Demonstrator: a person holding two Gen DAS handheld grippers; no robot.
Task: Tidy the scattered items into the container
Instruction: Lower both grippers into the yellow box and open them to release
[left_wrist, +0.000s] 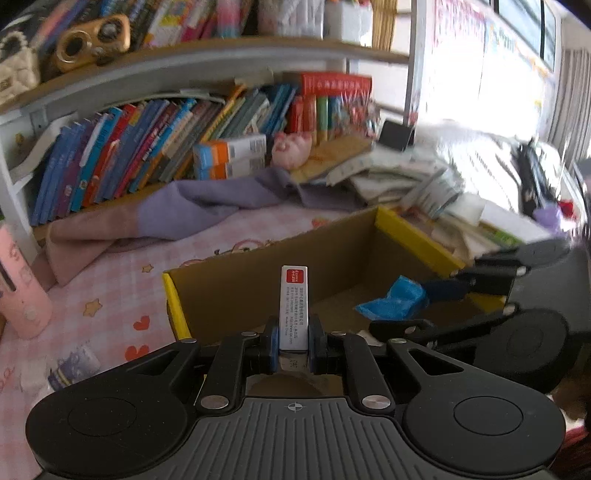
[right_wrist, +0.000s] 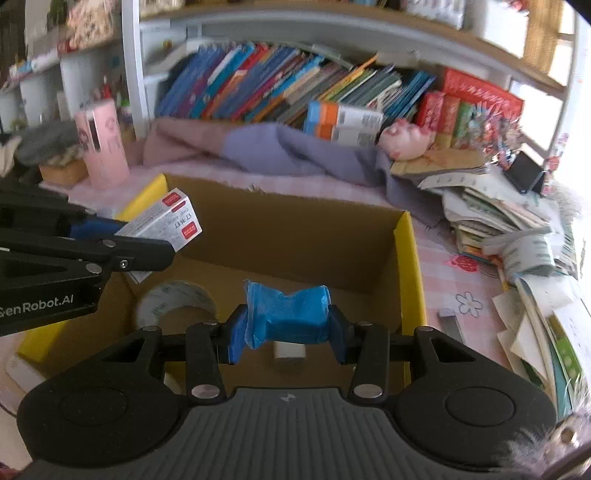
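Staples box (left_wrist: 293, 306), small, stiff and light, sits pinched narrow-side in the nearly closed left tool (left_wrist: 293, 341); right tool (right_wrist: 286, 328), part open, squeezes a soft blue packet (right_wrist: 286, 314). Both hover over the cardboard box (right_wrist: 408, 266), tape roll (right_wrist: 173, 301) inside.

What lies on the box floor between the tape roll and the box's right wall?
In the right wrist view, a small white item, partly hidden behind the blue packet; otherwise bare cardboard.

We see the open brown cardboard box with yellow flaps (right_wrist: 408, 273) before the leaning row of books (right_wrist: 280, 88). Inside the box lie a roll of tape (right_wrist: 173, 301) at left and a small white block (right_wrist: 289, 350) nearer us. A pink cylindrical bottle (right_wrist: 103, 144) stands behind the box's left corner; stacked papers (right_wrist: 517, 236) lie right of it.
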